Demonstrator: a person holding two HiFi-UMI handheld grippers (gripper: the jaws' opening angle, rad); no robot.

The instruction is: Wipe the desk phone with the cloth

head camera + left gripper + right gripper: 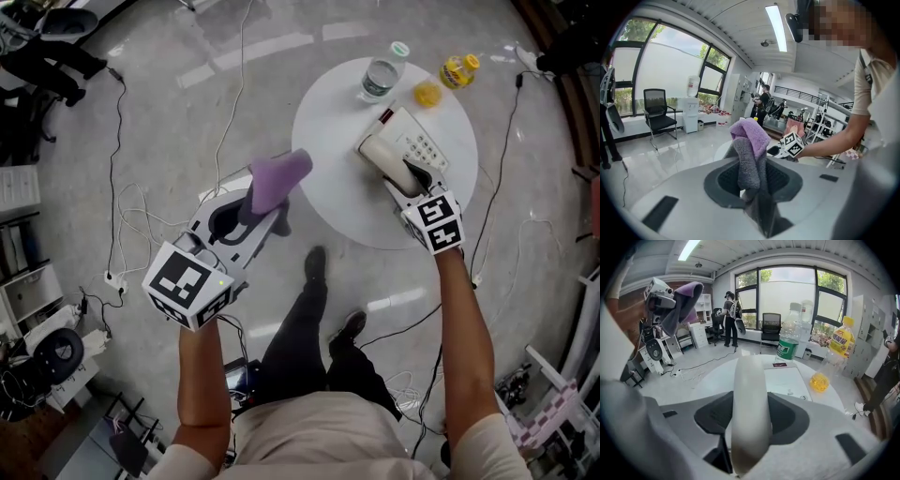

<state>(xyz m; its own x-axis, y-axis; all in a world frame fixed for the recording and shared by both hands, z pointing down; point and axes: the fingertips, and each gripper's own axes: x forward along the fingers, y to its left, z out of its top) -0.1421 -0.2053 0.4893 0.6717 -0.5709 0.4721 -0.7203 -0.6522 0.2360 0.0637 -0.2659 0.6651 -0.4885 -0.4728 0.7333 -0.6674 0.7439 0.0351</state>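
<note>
A white desk phone (424, 143) lies on the round white table (337, 192). My right gripper (403, 174) is shut on the phone's white handset (384, 156), which runs between the jaws in the right gripper view as the handset (750, 413) over the phone's base (786, 380). I cannot tell whether the handset is clear of its cradle. My left gripper (259, 212) hangs in the air left of the table, shut on a purple and grey cloth (279, 178). The cloth (750, 145) bunches upward out of the jaws.
A clear water bottle (381, 75) with a green label, a yellow bottle (459, 70) lying down and a small yellow object (427, 94) stand at the table's far side. Cables (141, 220) trail over the glossy floor. The person's legs and shoes (315, 267) are just below the table.
</note>
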